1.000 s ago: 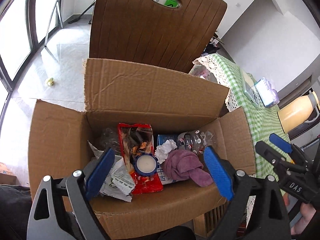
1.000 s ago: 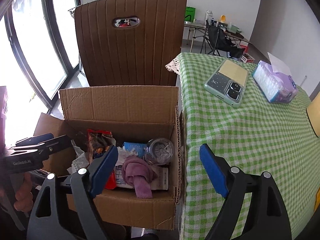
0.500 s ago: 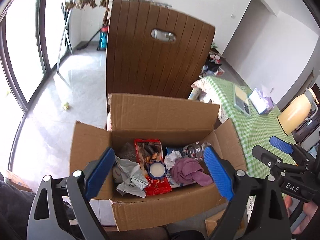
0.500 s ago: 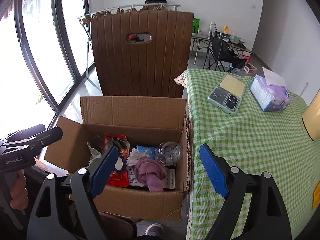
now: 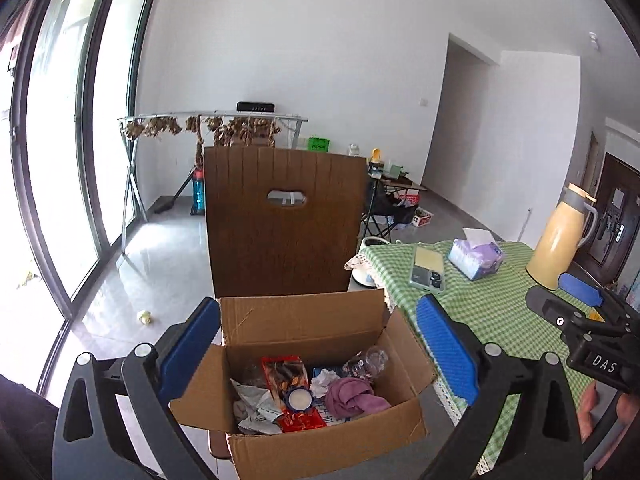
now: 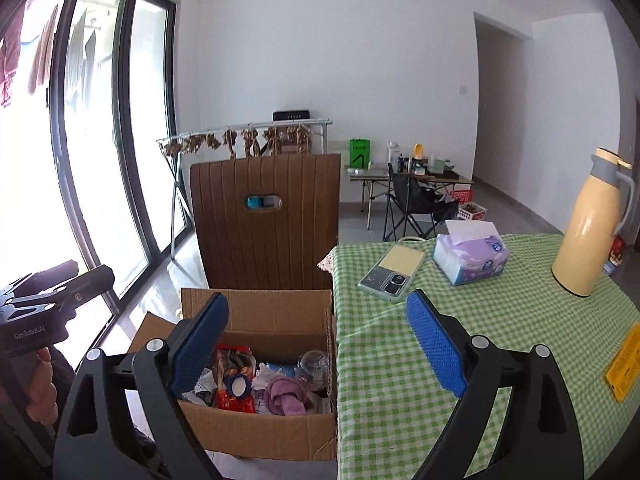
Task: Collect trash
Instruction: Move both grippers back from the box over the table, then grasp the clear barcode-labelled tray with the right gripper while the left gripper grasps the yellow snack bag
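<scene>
An open cardboard box (image 5: 304,320) (image 6: 260,428) stands beside the table on a seat in front of a brown chair back. It holds trash: a red snack bag (image 5: 286,376), a round white lid (image 5: 299,399), crumpled paper (image 5: 256,408), a purple cloth (image 5: 352,398) (image 6: 286,396) and a clear plastic bottle (image 5: 368,362). My left gripper (image 5: 316,356) hangs above and behind the box, its jaws opening with nothing between them. My right gripper (image 6: 316,340) is over the box's right edge and the table edge, jaws also opening and empty.
The green checked table (image 6: 460,340) carries a phone (image 6: 394,268), a purple tissue pack (image 6: 470,258), a yellow thermos (image 6: 588,228) and a yellow card (image 6: 626,360). The brown chair back (image 5: 284,224) rises behind the box. A drying rack and a window wall stand at the left.
Both grippers rose and drew back from the box, so it looks smaller and lower. Their jaws spread slightly wider. More of the room and table came into view.
</scene>
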`<state>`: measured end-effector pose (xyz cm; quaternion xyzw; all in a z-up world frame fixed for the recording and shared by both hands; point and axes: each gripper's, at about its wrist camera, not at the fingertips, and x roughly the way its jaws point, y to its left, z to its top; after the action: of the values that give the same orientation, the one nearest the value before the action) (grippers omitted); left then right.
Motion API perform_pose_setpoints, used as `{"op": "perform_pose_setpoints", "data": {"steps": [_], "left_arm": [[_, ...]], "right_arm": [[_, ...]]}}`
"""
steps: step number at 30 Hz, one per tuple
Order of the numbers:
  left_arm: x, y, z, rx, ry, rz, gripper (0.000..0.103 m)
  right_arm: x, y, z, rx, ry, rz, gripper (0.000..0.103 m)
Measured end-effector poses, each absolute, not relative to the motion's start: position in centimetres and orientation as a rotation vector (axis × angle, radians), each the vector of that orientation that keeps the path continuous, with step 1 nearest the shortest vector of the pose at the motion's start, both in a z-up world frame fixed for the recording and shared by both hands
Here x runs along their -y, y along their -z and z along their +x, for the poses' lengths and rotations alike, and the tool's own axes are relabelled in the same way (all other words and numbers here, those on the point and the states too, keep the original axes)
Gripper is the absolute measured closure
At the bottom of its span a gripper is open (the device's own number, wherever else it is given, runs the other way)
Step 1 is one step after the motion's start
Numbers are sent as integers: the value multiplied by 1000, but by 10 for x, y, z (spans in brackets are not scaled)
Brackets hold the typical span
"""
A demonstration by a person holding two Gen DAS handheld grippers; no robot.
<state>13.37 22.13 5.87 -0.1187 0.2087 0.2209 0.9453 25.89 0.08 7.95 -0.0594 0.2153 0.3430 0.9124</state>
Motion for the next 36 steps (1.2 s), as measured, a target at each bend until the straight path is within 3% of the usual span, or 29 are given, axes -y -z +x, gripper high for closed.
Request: {"op": "perform_pose_setpoints", "data": {"steps": [18,31,36], "left_arm": [[-89,-66,186,-458,-247,-126,8],[70,-43,286,-534,78,-27,8],[134,-23,314,-605,229,52,8]], "right_arm": [[181,-68,271,-455,-388,-2,16],[418,-41,280,-549,111,76,16],[504,-24,301,-595,335,-28,16]]}}
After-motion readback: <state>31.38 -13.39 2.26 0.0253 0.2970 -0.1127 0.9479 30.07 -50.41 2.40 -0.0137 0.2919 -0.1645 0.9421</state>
